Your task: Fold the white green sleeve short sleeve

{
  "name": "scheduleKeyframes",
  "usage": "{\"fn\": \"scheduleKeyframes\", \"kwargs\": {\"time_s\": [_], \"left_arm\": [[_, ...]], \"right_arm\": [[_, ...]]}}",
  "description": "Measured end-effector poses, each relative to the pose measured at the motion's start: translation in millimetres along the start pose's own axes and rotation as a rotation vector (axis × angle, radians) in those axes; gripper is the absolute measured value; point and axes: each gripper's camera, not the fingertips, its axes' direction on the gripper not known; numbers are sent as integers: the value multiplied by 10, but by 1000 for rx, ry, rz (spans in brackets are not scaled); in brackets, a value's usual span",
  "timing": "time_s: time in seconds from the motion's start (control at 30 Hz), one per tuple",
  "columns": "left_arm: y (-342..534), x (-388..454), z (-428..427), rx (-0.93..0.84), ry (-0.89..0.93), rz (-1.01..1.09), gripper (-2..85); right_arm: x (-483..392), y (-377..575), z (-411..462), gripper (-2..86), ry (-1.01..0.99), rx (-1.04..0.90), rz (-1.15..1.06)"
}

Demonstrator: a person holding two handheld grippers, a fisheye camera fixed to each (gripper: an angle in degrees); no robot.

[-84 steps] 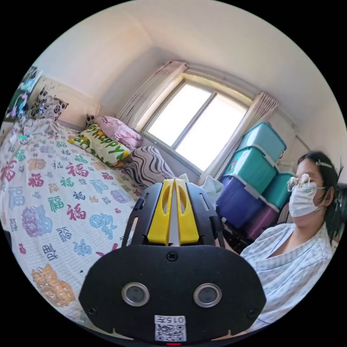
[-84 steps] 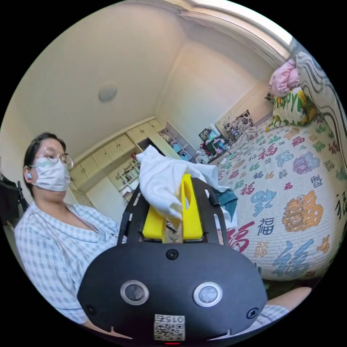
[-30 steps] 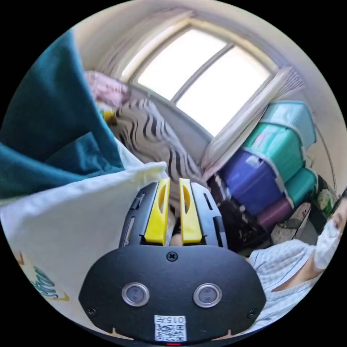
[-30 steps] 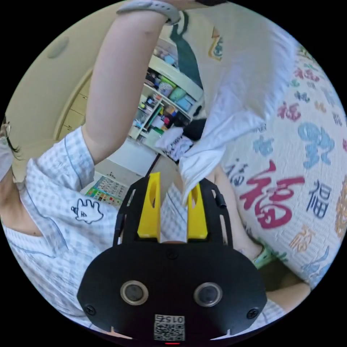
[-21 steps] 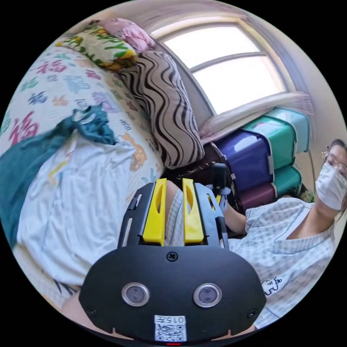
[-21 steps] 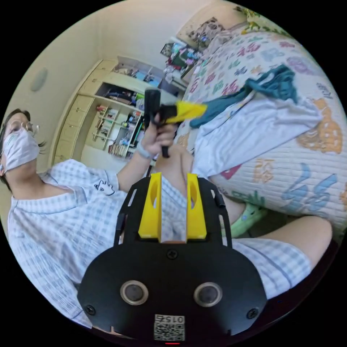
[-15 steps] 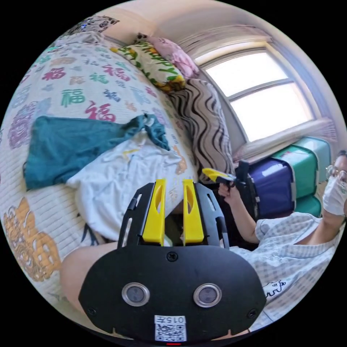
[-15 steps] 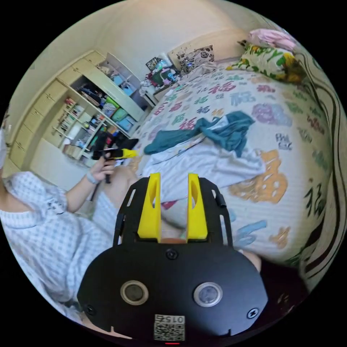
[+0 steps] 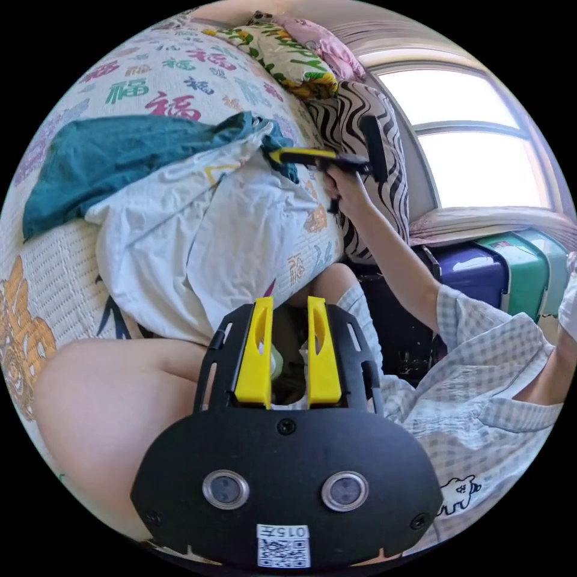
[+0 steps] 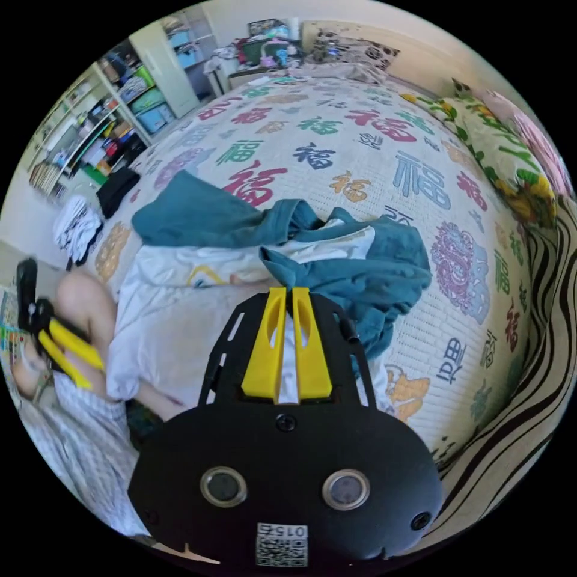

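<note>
The white shirt (image 9: 228, 240) with teal sleeves lies crumpled on the patterned bed cover (image 9: 36, 312), its hem hanging over the bed's edge. In the right gripper view the white body (image 10: 174, 312) spreads left and a teal sleeve (image 10: 372, 264) bunches to the right. My right gripper (image 10: 286, 293) is down on the cloth near the collar, jaws closed together on the fabric; in the left gripper view it (image 9: 273, 155) meets the teal cloth. My left gripper (image 9: 288, 303) hangs open above the person's lap, off the bed, and shows spread apart (image 10: 96, 375) at the left.
A striped pillow (image 9: 354, 120) and a flowered pillow (image 10: 493, 138) line the bed's window side. Stacked storage boxes (image 9: 499, 270) stand under the window. Open shelves (image 10: 102, 120) are across the room. The person's knee (image 9: 108, 409) is against the bed's edge.
The shirt was let go and dropped onto the bed. Since half a second ago the right gripper has reached out to the teal cloth and shut; the left has dropped towards the lap.
</note>
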Motion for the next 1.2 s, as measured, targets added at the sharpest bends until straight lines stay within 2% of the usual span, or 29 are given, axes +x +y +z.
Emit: {"fn": "scheduleKeyframes", "kwargs": {"time_s": [0.13, 0.23, 0.3, 0.37, 0.43, 0.5, 0.63, 0.77, 0.87, 1.0, 1.13, 1.2], "left_arm": [[-119, 21, -157, 55, 3, 44, 86], [-210, 10, -202, 64, -25, 61, 87], [-220, 13, -171, 64, -39, 60, 87], [-182, 41, -116, 62, -20, 58, 87], [-97, 108, -70, 65, 0, 57, 86], [74, 243, -49, 63, -29, 56, 86], [367, 474, -166, 91, -98, 46, 86], [301, 805, -402, 123, -299, 110, 87], [-76, 991, -459, 128, -411, 183, 92], [-779, 1100, -275, 124, -504, 281, 96], [-1485, 968, 187, 47, -521, 377, 95], [-1967, 777, 669, -41, -495, 444, 102]], "right_arm": [[-124, 756, -595, 9, -11, 9, -58], [3, 1629, -1034, 9, -26, -47, 68], [184, 2224, -1254, 12, -29, -89, 261], [276, 2536, -1350, 17, 2, -92, 378], [299, 2692, -1386, 27, -10, -110, 405], [301, 2702, -1444, 52, -49, -104, 400], [345, 2459, -1649, 80, 20, 8, 393], [480, 1968, -1694, 106, -64, 175, 319], [630, 1541, -1379, 126, -180, 110, 297], [828, 1166, -922, 122, -164, -59, 347], [874, 1084, -871, 64, -208, -99, 312], [875, 1061, -968, 18, -145, -111, 258]]}}
